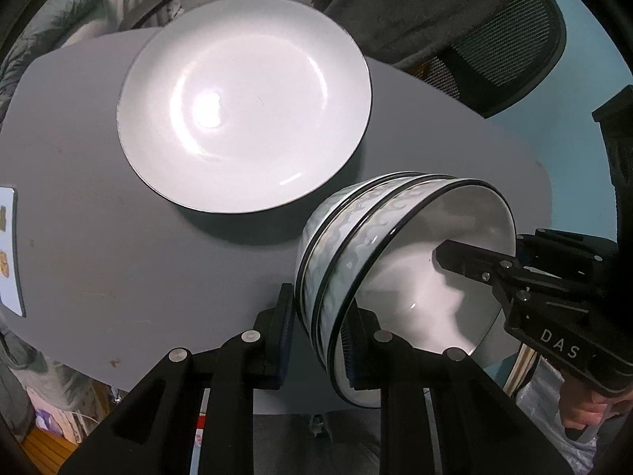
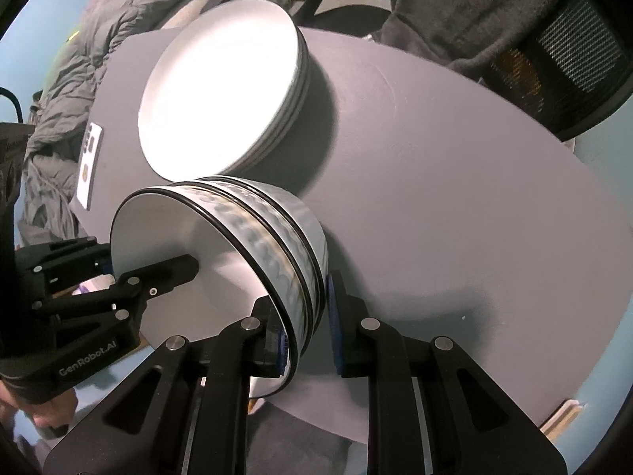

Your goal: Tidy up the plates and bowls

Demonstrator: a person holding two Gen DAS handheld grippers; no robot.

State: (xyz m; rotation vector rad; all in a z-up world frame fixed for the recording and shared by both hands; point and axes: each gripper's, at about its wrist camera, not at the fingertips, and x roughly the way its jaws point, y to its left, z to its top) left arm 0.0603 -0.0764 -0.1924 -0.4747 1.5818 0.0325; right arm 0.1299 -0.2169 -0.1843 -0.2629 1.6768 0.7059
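Grey round table [image 1: 99, 237] under dim light; mesh-backed chair [image 1: 510, 51] draped with dark cloth past its far edge; puffy grey jacket [image 2: 59, 91] heaped beyond the left edge; small white card [image 2: 90, 166] near that edge. Stack of white plates [image 2: 221, 99] toward the far side. Stack of bowls [image 1: 356, 237] near the front edge, tilted. Left gripper [image 1: 320, 328] clamped on the bowls' left rim; right gripper [image 2: 304, 340] clamped on the opposite rim, both steeply downward.
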